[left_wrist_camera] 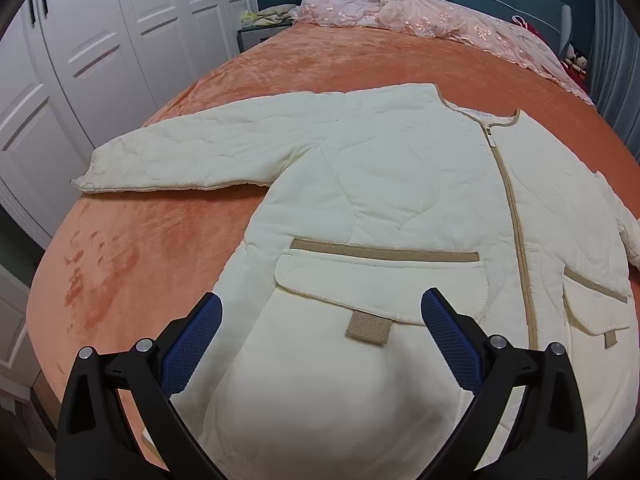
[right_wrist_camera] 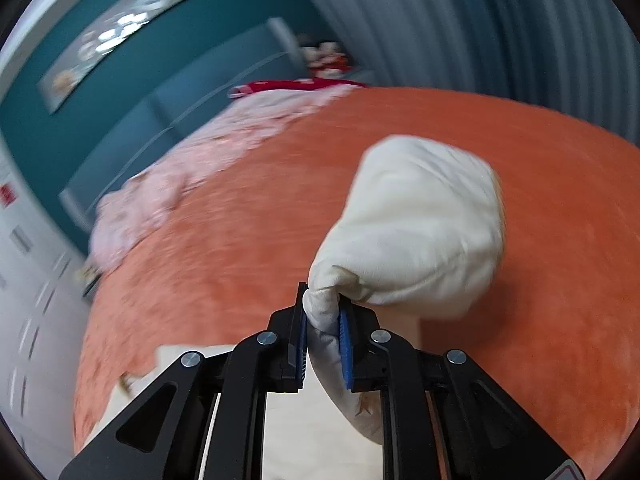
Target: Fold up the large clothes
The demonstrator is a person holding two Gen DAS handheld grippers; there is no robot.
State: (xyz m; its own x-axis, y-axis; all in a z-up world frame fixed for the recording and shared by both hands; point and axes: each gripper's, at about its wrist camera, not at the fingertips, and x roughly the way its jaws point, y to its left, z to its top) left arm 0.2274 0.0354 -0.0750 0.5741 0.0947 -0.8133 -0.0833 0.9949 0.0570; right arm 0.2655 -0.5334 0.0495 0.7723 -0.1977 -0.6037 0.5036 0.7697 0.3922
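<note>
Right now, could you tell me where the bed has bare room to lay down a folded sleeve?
Bare orange bedspread lies below the outstretched sleeve, left of the jacket body, and between the collar and the pink quilt. The jacket fills the middle; the right gripper holds up the other sleeve.
</note>
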